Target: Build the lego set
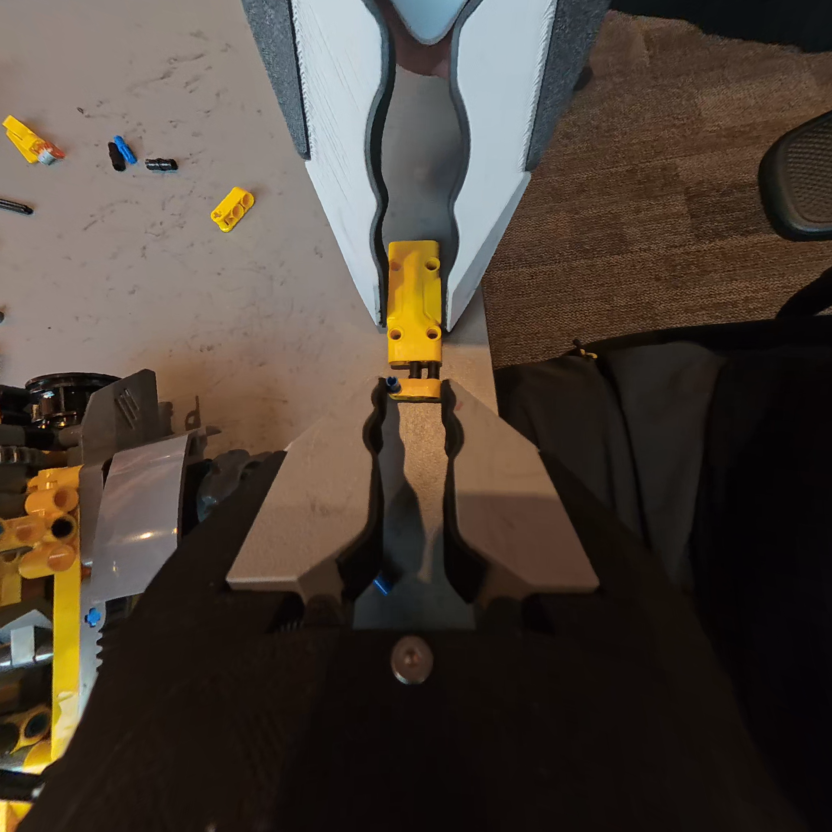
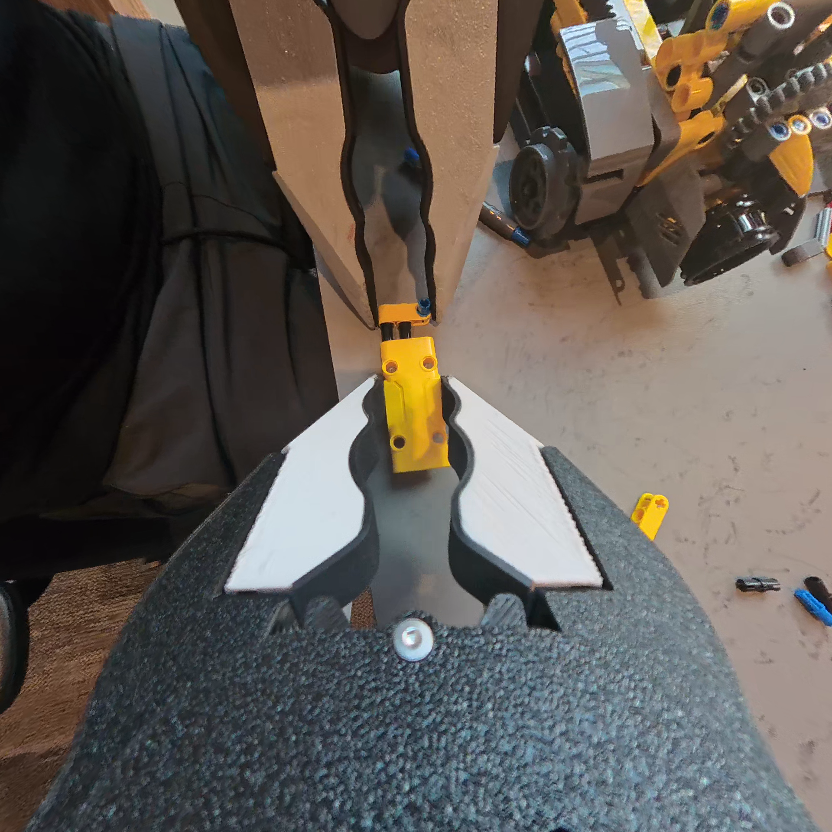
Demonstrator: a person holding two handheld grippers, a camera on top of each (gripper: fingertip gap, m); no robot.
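Above table edge (image 1: 468,360), hand-held grippers (image 1: 414,389) tip-to-tip.

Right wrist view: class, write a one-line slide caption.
White-fingered right gripper clamps a yellow plastic panel block, meeting the grey-fingered left gripper pinching a small yellow connector.

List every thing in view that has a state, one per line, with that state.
left gripper: shut on the small yellow connector
right gripper: shut on the yellow panel
black pins: bridging connector and panel, part exposed
loose yellow beam: lying flat on the table
toy vehicle: partly built, resting on table
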